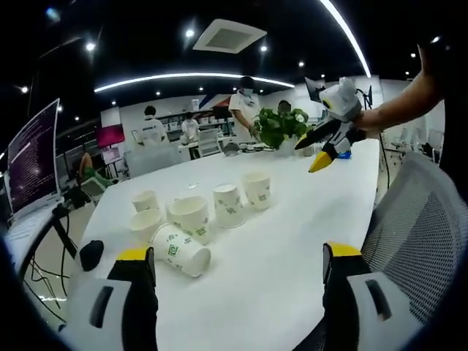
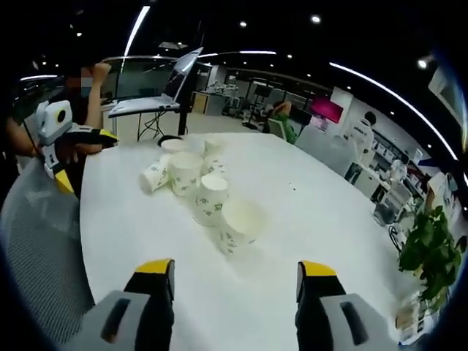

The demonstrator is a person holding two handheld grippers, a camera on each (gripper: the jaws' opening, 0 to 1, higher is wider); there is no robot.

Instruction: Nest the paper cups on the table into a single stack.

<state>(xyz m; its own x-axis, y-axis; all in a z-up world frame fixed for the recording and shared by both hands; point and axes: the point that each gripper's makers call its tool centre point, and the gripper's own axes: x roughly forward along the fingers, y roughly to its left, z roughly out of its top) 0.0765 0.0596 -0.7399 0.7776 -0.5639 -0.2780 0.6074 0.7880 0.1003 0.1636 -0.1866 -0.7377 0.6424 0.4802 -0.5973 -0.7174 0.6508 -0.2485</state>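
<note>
Several white paper cups with green print stand loose on the white table (image 1: 292, 241). In the left gripper view, one cup (image 1: 181, 250) lies on its side nearest me; others stand upright, among them a middle cup (image 1: 189, 216) and a far cup (image 1: 257, 189). My left gripper (image 1: 238, 274) is open, low over the table in front of the lying cup. In the right gripper view the row runs from a near cup (image 2: 240, 225) to the tipped cup (image 2: 155, 175). My right gripper (image 2: 235, 281) is open, short of the near cup, and appears raised over the table's far end (image 1: 322, 157).
A potted plant (image 1: 281, 124) stands at the table's far end. An open laptop (image 1: 33, 164) on a stand and a black mouse (image 1: 91, 254) are at the left. A grey mesh chair (image 1: 417, 219) is beside the table edge. People stand in the background.
</note>
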